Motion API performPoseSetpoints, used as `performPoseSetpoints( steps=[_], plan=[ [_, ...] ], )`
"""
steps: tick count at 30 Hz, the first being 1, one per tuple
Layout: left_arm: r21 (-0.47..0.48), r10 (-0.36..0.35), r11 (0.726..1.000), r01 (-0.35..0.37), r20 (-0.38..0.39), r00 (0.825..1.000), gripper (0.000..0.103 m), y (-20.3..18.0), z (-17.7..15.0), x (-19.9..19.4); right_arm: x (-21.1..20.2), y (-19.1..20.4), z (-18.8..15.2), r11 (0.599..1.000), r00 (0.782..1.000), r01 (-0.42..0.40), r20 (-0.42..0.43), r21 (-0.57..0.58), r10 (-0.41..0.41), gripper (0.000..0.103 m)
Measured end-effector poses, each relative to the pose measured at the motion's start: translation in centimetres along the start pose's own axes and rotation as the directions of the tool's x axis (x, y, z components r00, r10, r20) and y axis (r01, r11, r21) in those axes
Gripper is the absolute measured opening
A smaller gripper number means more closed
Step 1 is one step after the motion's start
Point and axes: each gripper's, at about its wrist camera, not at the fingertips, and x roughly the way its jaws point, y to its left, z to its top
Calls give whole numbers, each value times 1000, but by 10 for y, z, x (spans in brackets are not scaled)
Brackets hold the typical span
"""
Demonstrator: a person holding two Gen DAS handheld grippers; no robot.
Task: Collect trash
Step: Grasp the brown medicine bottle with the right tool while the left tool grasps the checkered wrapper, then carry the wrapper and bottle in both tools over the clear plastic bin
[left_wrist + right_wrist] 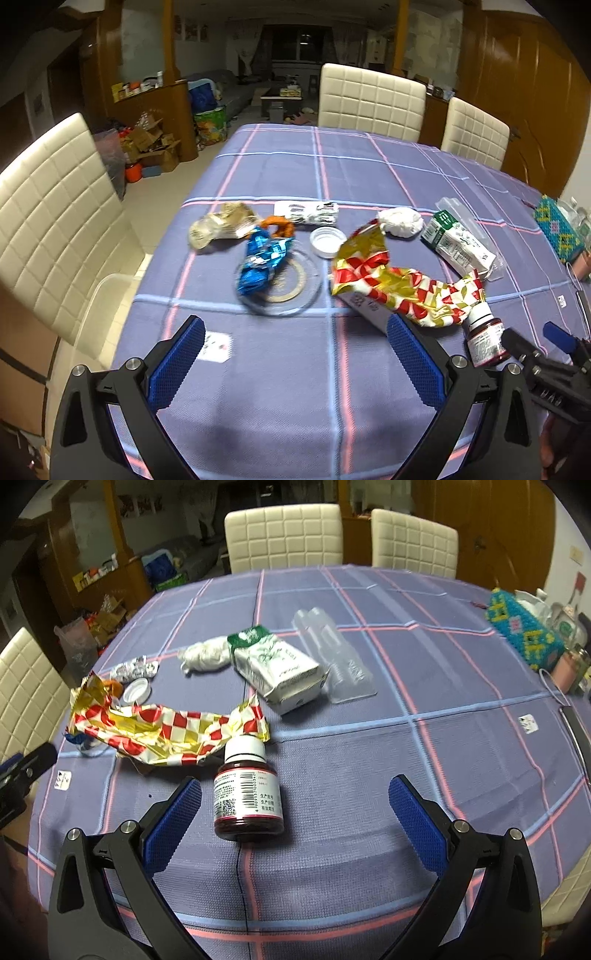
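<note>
Cream quilted chairs (371, 98) are standing around a tabletop (369, 775) that is wearing a purple plaid cloth, with a wood-panelled living room lying beyond it. Taking the red-and-gold checked wrapper (166, 734) as the landmark, a dark medicine bottle (248, 792) with a white cap is standing upright just in front of its right end, nearest the right tool (295, 801). Behind the wrapper's right end a green-and-white carton (277, 664) is lying on its side, touching a clear plastic blister pack (334, 657) on its far side. A crumpled white tissue (205, 657) is sitting behind the wrapper's middle, and a white bottle cap (327, 242) is resting just beside its left end. Further left of the wrapper, a blue foil packet (260, 264) is lying on a clear disc (280, 284), with a crumpled beige bag (219, 225) beyond it. The left tool (295, 350) is hovering over bare cloth in front of the wrapper with its fingers spread wide apart; the right tool's fingers are likewise spread apart, gripping nothing.
</note>
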Motion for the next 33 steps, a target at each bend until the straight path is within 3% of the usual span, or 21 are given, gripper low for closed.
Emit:
performPoseSetpoints(
  steps=[6,14,17,20,22,25,33],
  plan=[
    [15,-32,999,32,0,999,97,-15,15,20,20,9,2,998,998,-38,-57,-48,35,93],
    [46,-41,998,42,-18,999,97,-29,34,48,46,10,4,996,989,-74,-129,-54,67,54],
    [55,-69,996,71,-30,997,93,-32,36,53,49,9,6,996,990,-73,-129,-57,65,46],
    [58,-88,994,92,-61,994,63,-33,34,58,50,8,8,996,990,-76,-127,-54,69,46],
    [42,-101,994,106,-89,991,25,-30,31,62,50,8,8,996,990,-76,-126,-52,69,46],
    [12,-129,991,131,-96,987,16,-23,28,62,49,11,6,995,990,-81,-124,-56,73,46],
    [4,-143,990,143,1,990,14,-14,30,28,32,14,6,996,996,-60,-70,-63,55,46]
  ],
)
